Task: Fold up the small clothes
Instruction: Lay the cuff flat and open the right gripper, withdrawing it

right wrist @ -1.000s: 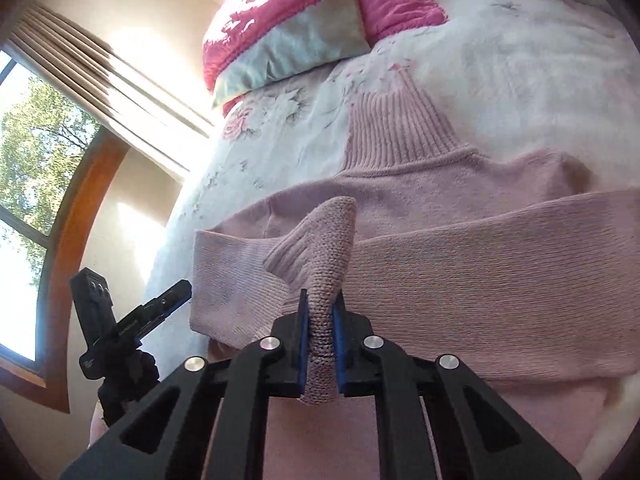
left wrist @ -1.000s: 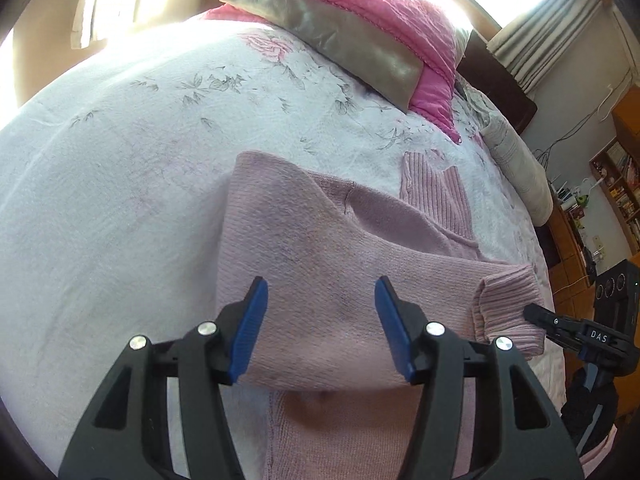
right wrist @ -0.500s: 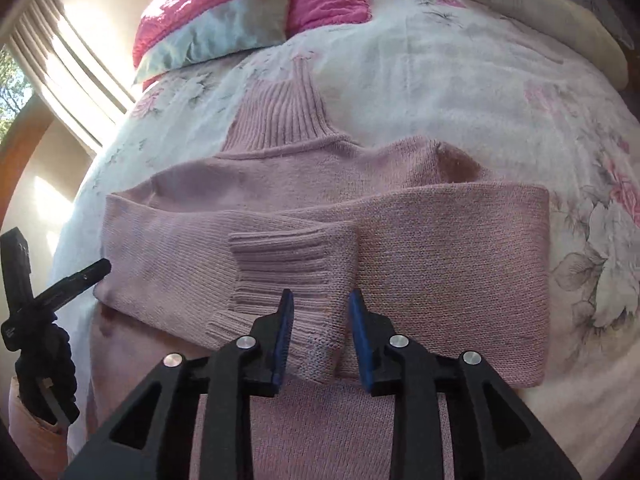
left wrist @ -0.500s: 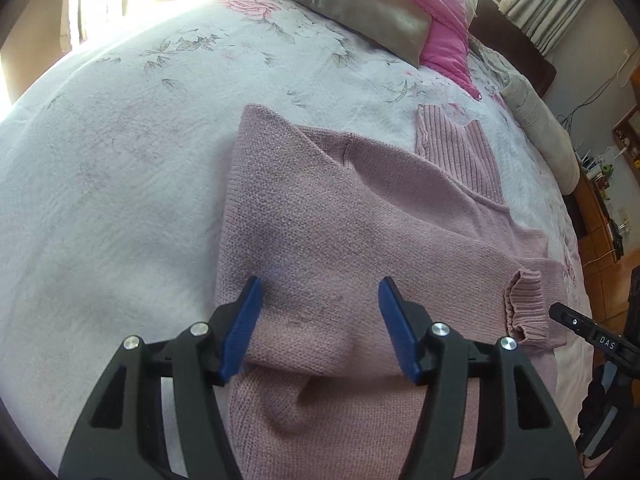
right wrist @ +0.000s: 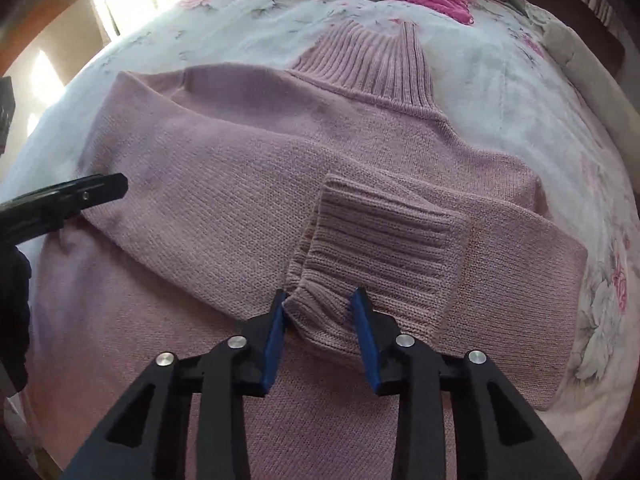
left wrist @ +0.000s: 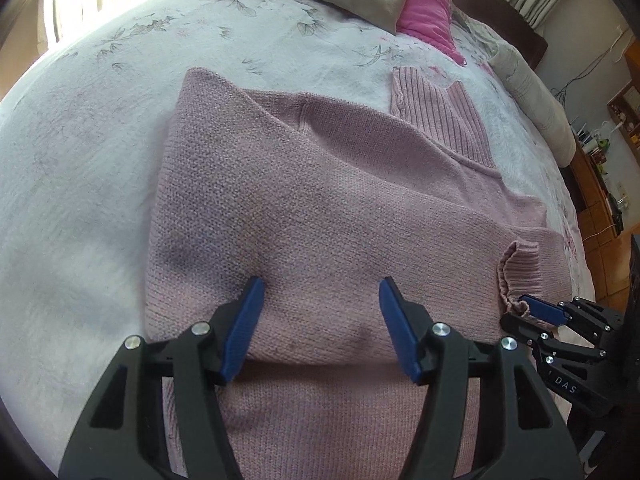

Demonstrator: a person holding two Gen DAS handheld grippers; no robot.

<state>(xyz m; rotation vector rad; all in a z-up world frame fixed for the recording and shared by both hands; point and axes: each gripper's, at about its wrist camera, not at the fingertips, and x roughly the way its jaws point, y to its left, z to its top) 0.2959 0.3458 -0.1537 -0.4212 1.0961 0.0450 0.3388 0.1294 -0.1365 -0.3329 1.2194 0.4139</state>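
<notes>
1. We are viewing the pink sweater (left wrist: pixel 320 208) lying flat on the floral bedspread (left wrist: pixel 80 160), both sleeves folded across its chest.
2. We are holding the left gripper (left wrist: pixel 322 308) released over the sweater's left sleeve.
3. We are holding the right gripper (right wrist: pixel 320 316) released, its fingers straddling the ribbed cuff (right wrist: pixel 380 252) at the sweater's middle.

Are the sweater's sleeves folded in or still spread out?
Folded in. Both sleeves lie across the sweater, the ribbed cuff resting on its chest between the open right gripper's fingers.
</notes>
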